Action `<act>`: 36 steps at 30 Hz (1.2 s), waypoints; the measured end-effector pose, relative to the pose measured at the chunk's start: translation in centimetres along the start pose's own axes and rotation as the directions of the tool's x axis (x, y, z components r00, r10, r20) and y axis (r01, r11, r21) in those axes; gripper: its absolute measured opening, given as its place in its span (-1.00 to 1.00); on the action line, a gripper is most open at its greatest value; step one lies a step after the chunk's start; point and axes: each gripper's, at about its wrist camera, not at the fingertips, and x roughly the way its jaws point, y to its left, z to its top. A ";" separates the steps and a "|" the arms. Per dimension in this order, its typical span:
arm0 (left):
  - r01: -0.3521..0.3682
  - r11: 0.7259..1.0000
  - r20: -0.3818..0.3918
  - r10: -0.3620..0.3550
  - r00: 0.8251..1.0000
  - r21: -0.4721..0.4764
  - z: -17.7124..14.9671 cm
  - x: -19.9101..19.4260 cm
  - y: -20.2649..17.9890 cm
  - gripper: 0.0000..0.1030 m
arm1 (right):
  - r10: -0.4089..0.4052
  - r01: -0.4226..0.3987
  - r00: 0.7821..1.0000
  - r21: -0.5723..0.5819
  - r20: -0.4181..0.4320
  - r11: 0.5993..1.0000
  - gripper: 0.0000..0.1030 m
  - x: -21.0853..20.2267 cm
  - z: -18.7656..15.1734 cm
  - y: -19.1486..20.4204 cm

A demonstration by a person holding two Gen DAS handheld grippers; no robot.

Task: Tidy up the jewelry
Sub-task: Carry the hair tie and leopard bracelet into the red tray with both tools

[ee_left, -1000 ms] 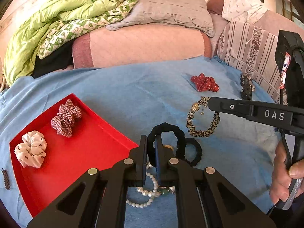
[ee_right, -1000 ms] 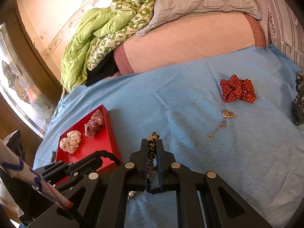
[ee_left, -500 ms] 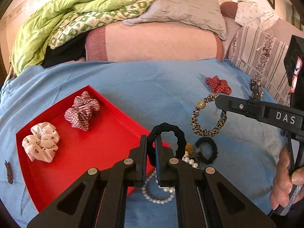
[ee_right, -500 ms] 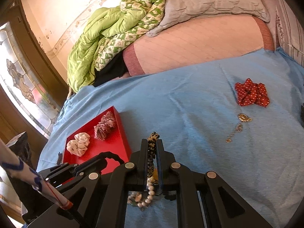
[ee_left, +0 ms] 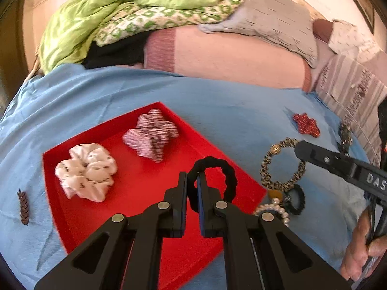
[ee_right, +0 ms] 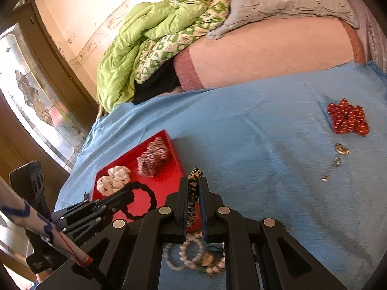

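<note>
My left gripper (ee_left: 192, 181) is shut on a black hair tie (ee_left: 225, 169) and holds it above the red tray (ee_left: 145, 207). The tray holds a white scrunchie (ee_left: 87, 169) and a red-checked scrunchie (ee_left: 151, 134). My right gripper (ee_right: 193, 188) is shut on a leopard-print hair tie (ee_right: 192, 193), which also shows in the left wrist view (ee_left: 280, 164), just right of the tray. A pearl bracelet (ee_right: 191, 253) and a small black hair tie (ee_left: 296, 200) lie on the blue sheet below.
A red dotted scrunchie (ee_right: 348, 119) and a gold pendant chain (ee_right: 338, 157) lie on the blue sheet (ee_right: 241, 133) at the right. A brown hair clip (ee_left: 23, 205) lies left of the tray. Pillows and a green quilt (ee_left: 121, 12) are piled behind.
Both grippers have moved left with their hair ties. The left one now hangs over the red tray, and the right one has come close to the tray's right edge.
</note>
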 end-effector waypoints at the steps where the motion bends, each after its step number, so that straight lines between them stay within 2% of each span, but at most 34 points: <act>1: -0.007 1.000 0.001 0.007 1.000 -0.013 0.1 0.0 0.6 -0.86 | 0.009 -0.009 1.000 0.000 -0.001 1.000 -0.82 0.2 0.0 0.3; 10: -0.066 0.992 -0.035 0.062 0.997 -0.111 0.4 1.3 4.8 -0.86 | 0.072 -0.072 0.997 -0.006 -0.019 0.997 -0.82 3.3 0.1 3.7; 18: -0.121 0.980 -0.054 0.114 0.992 -0.155 0.7 2.3 6.8 -0.86 | 0.076 -0.077 0.996 -0.027 -0.054 0.997 -0.82 7.2 0.3 5.6; 26: -0.161 0.970 -0.075 0.150 0.986 -0.182 1.0 3.6 7.8 -0.86 | 0.076 -0.078 0.994 -0.016 -0.081 0.997 -0.82 10.4 0.8 5.4; 36: -0.184 0.962 -0.109 0.164 0.980 -0.204 1.1 4.9 7.9 -0.86 | 0.011 -0.012 0.990 -0.010 -0.140 1.000 -0.82 12.5 0.6 4.1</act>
